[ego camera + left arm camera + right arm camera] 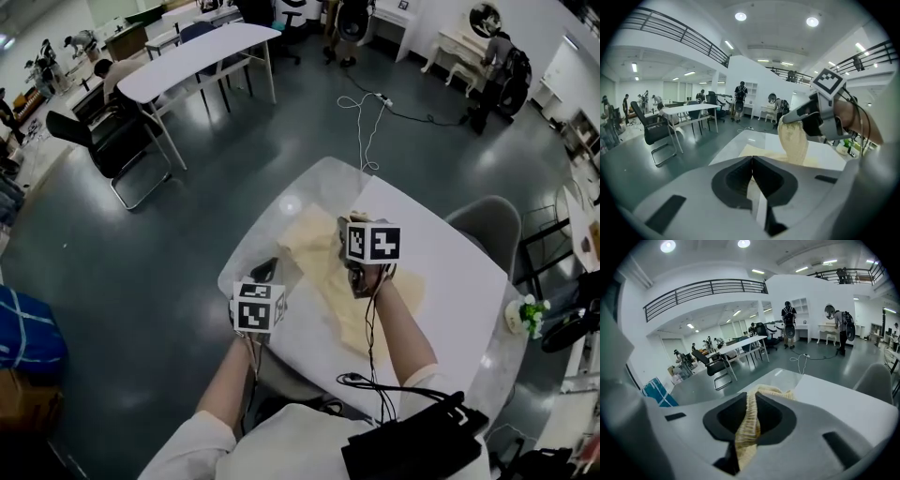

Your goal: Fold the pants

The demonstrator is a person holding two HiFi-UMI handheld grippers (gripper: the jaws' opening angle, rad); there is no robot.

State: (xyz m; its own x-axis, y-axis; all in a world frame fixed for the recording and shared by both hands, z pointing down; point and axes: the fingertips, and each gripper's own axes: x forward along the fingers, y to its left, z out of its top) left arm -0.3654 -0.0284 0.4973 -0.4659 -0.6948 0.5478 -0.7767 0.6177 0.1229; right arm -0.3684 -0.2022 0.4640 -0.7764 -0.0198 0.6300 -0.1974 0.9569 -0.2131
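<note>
The pants run as a bunched cream fold straight between the right gripper's jaws, clamped tight and lifted. The rest lies on the white table, just ahead of the left gripper, whose jaws are together.

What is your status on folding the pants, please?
Right gripper shut on pants, bunch held above table. Left gripper shut at table's near edge. Nothing blocking.

Ribbed cream-yellow pants on a white bench. Left tool and right tool: pale grey bodies, black-and-white square-marked cubes. Dark grey floor; blue checked bag at nine o'clock.
</note>
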